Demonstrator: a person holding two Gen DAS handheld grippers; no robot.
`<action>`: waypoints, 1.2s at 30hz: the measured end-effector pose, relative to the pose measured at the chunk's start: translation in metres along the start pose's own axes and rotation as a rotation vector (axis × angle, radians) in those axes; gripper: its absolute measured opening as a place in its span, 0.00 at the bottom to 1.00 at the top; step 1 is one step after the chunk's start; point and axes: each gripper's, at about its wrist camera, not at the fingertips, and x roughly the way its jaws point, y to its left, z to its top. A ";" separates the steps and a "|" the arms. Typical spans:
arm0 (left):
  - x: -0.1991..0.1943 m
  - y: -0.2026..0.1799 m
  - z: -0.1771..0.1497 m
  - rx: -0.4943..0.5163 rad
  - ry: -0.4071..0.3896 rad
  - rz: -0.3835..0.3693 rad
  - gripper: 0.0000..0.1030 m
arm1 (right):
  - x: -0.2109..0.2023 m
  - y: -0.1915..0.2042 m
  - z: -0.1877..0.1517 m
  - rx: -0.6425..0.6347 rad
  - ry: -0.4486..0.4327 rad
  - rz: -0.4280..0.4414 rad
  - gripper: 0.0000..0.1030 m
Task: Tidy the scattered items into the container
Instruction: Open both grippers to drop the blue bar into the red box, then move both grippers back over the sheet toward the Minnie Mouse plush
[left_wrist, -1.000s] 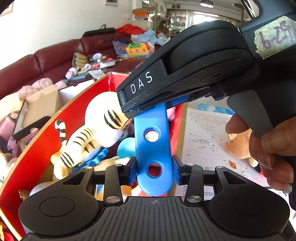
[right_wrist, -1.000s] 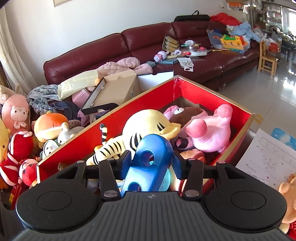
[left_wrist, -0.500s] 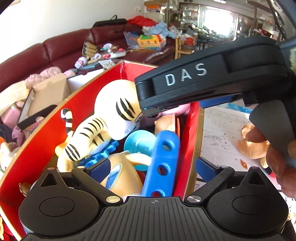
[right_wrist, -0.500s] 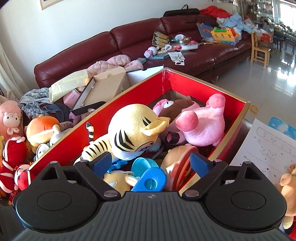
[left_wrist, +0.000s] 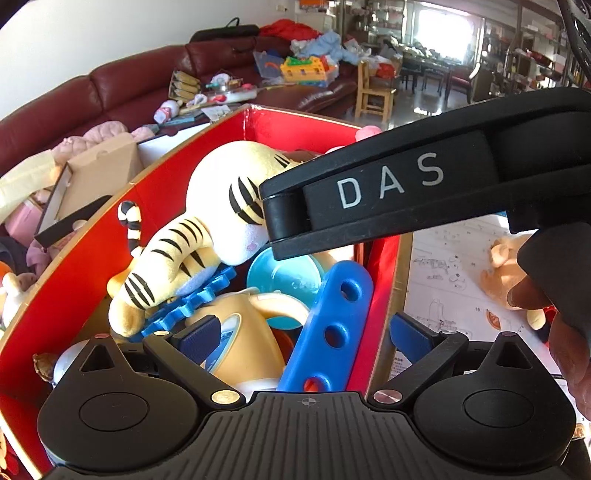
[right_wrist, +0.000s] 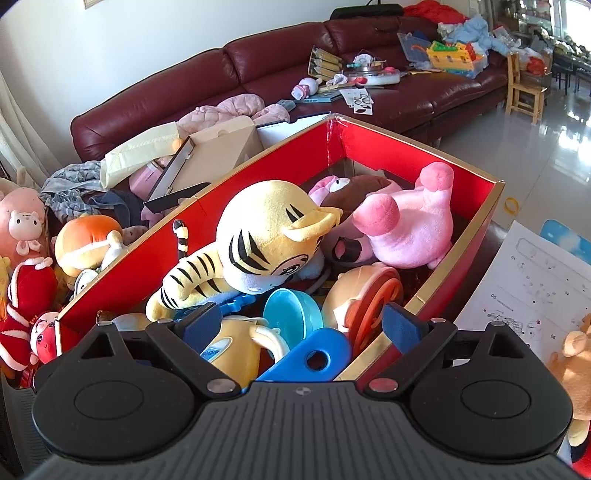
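A blue plastic strip with holes (left_wrist: 334, 321) lies inside the red box (left_wrist: 85, 254), leaning against its near right wall; it also shows in the right wrist view (right_wrist: 314, 356). My left gripper (left_wrist: 306, 332) is open and empty just above it. My right gripper (right_wrist: 303, 326) is open and empty above the box's near end; its black body (left_wrist: 424, 195) crosses the left wrist view. The red box (right_wrist: 388, 147) holds a tiger plush (right_wrist: 258, 247), a pink plush (right_wrist: 410, 225), a blue bowl (right_wrist: 295, 314) and a yellow toy kettle (right_wrist: 236, 347).
Plush toys (right_wrist: 33, 258) are piled left of the box. A cardboard box (right_wrist: 218, 151) and a dark red sofa (right_wrist: 406, 85) with clutter stand behind it. A printed sheet (right_wrist: 517, 291) and a tan plush (right_wrist: 576, 358) lie to the right.
Both grippers held the blue strip over the box a second ago. Both opened, and the strip dropped into the box against its right wall. Both grippers have drawn back a little.
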 end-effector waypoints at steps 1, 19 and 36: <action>0.000 0.001 0.000 0.002 -0.001 0.002 1.00 | 0.000 0.000 0.000 -0.001 0.001 0.003 0.93; -0.006 -0.023 0.011 0.066 -0.038 0.034 1.00 | -0.017 -0.022 -0.009 0.055 -0.017 0.006 0.93; 0.000 -0.142 0.015 0.284 -0.048 -0.086 1.00 | -0.085 -0.165 -0.083 0.385 -0.081 -0.168 0.93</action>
